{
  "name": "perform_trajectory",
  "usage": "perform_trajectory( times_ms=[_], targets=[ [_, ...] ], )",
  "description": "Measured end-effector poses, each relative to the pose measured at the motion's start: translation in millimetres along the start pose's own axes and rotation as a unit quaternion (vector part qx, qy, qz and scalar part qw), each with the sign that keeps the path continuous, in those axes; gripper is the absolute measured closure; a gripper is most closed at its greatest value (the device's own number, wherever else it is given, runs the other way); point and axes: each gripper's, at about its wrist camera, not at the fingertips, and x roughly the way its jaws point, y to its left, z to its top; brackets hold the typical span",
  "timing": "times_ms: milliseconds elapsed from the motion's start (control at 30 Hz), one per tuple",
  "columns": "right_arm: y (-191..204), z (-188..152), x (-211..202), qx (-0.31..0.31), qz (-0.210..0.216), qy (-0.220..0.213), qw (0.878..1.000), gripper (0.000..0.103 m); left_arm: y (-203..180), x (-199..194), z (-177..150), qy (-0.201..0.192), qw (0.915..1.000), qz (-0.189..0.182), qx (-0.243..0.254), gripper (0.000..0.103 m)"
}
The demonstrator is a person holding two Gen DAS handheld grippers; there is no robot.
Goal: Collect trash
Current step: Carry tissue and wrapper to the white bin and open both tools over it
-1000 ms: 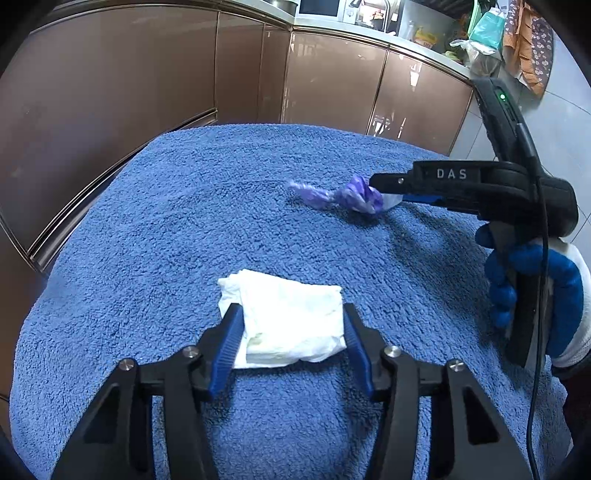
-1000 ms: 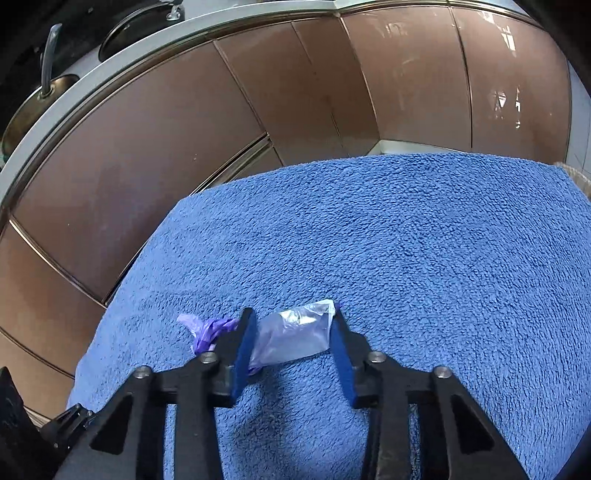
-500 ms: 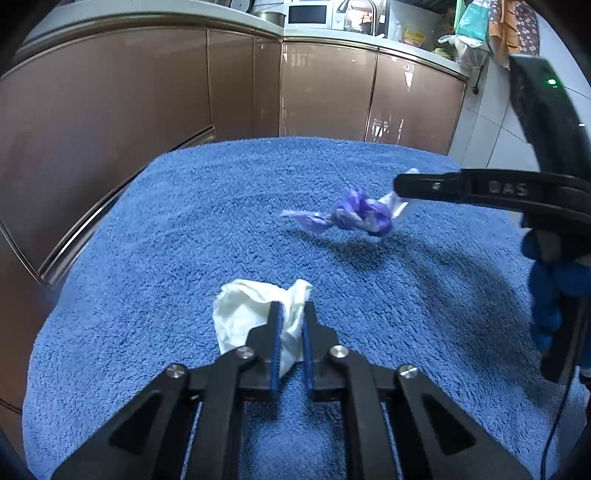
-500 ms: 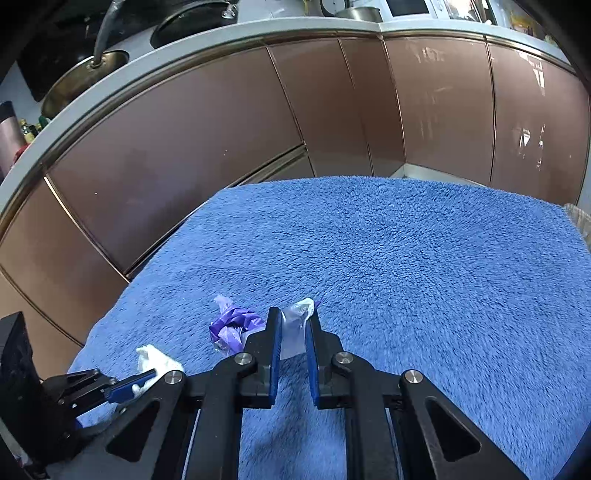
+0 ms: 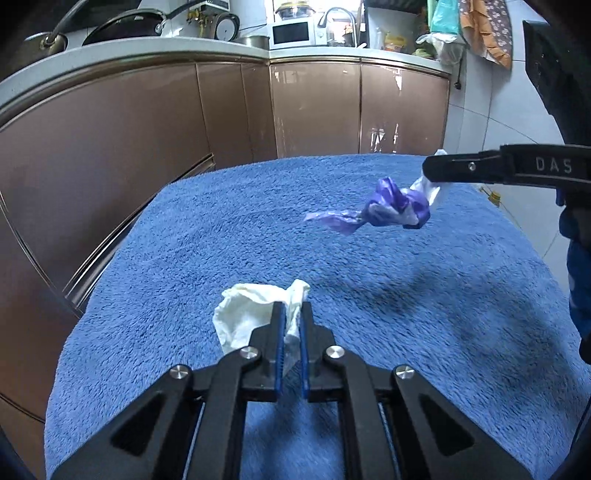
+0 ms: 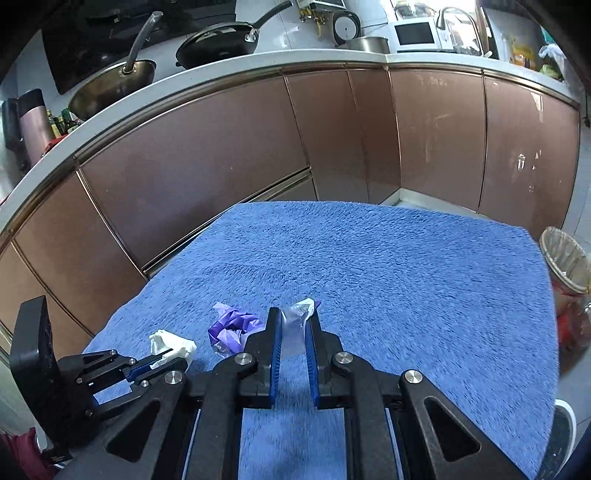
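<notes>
My left gripper (image 5: pixel 291 314) is shut on a crumpled white tissue (image 5: pixel 251 314) and holds it above the blue towel (image 5: pixel 221 229). My right gripper (image 6: pixel 294 319) is shut on a purple-and-clear plastic wrapper (image 6: pixel 236 326), lifted off the towel. In the left wrist view the wrapper (image 5: pixel 391 206) hangs in the air from the right gripper (image 5: pixel 432 175) at the right. In the right wrist view the tissue (image 6: pixel 173 345) shows in the left gripper (image 6: pixel 168 360) at the lower left.
A lined waste bin (image 6: pixel 567 266) stands on the floor off the towel's right edge. Brown kitchen cabinets (image 5: pixel 314 107) run behind and to the left, with pans (image 6: pixel 218 42) and a microwave (image 5: pixel 293 33) on the counter.
Both grippers closed on their trash, the left on the tissue and the right on the wrapper, then lifted them off the towel.
</notes>
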Motion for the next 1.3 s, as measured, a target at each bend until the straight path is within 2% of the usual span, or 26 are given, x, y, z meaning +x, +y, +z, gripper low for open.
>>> perform_trajectory(
  times_ms=[600, 1300],
  targets=[
    [-11, -30, -78, 0.024, -0.022, -0.03, 0.999, 0.092, -36, -53, -5, -0.028, 0.9991, -0.002, 0.03, 0.097],
    [-39, -73, -167, 0.065, -0.042, -0.083, 0.994, 0.091, -112, -98, 8, -0.051, 0.9937, -0.001, 0.1, 0.097]
  ],
)
